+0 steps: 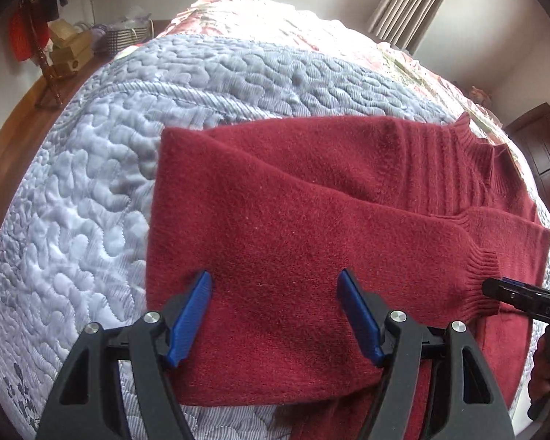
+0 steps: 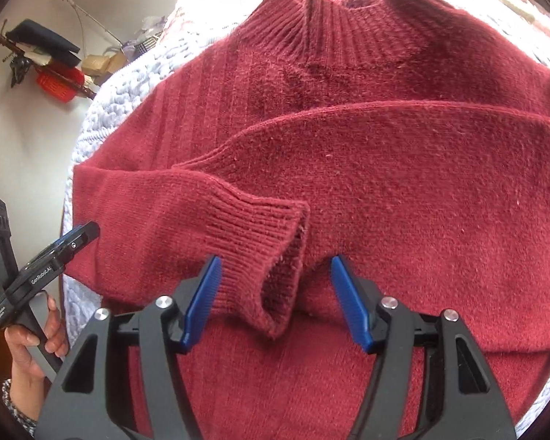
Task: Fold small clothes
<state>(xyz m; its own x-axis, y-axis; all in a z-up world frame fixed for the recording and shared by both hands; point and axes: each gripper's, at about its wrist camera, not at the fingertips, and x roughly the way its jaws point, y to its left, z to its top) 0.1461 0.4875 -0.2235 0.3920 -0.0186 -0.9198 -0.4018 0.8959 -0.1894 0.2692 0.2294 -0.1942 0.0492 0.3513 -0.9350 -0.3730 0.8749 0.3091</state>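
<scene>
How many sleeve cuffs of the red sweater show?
2. One cuff lies between the open right gripper fingers; the other rests just behind it across the sweater chest.

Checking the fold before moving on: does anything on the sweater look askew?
Mostly tidy. Both sleeves lie folded across the red sweater, but the upper sleeve's ribbed cuff gapes open and curls up instead of lying flat.

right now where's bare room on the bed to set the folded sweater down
Free: the blue-grey quilt left of the red sweater, out to the wooden bed frame, and the strip beyond it toward the floral cover. Crowded: under both grippers.
</scene>
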